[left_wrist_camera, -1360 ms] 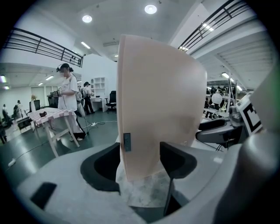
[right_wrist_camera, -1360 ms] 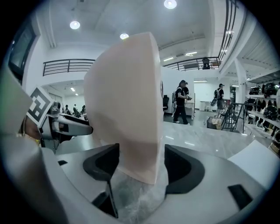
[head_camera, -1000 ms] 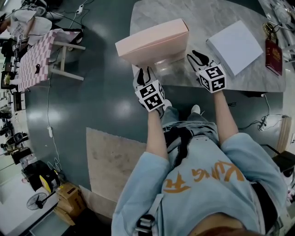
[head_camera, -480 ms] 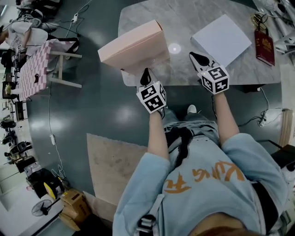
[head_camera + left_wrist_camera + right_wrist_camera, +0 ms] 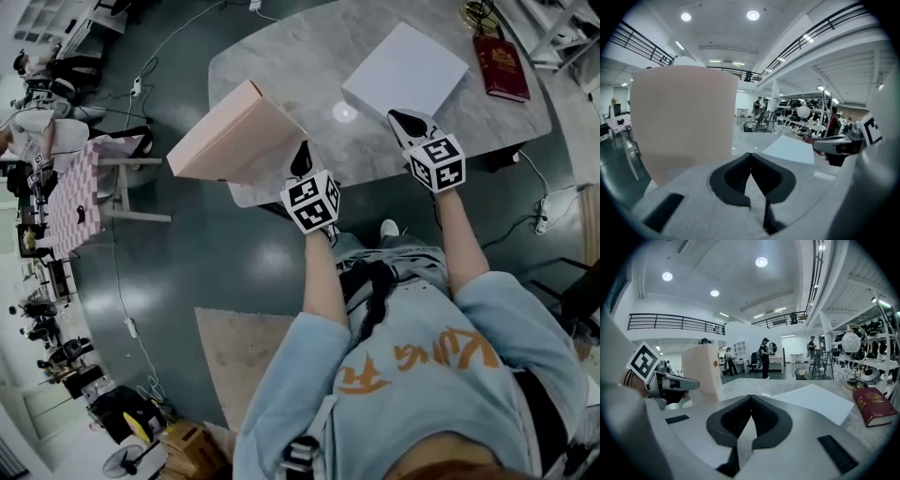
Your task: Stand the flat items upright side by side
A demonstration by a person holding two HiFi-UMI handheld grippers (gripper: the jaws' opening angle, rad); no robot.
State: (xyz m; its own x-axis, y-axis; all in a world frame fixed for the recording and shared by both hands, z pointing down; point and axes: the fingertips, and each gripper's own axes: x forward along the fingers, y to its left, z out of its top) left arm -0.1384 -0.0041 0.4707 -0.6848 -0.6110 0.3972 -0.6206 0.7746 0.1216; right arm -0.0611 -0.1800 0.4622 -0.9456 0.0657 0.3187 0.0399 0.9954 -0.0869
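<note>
Your left gripper (image 5: 750, 154) was pressed together with nothing in it, just beside the pink box (image 5: 230, 141), which stood upright at the left edge of the marble table (image 5: 300, 47). Your right gripper (image 5: 751, 397) was pressed together too, also holding nothing, near the white box (image 5: 405, 70) lying flat. 1 red book (image 5: 500, 67) lay flat beyond it at the table's right end.

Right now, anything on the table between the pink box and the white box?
No: bare marble table between pink box and white box, only a light glare, per the head view.
</note>
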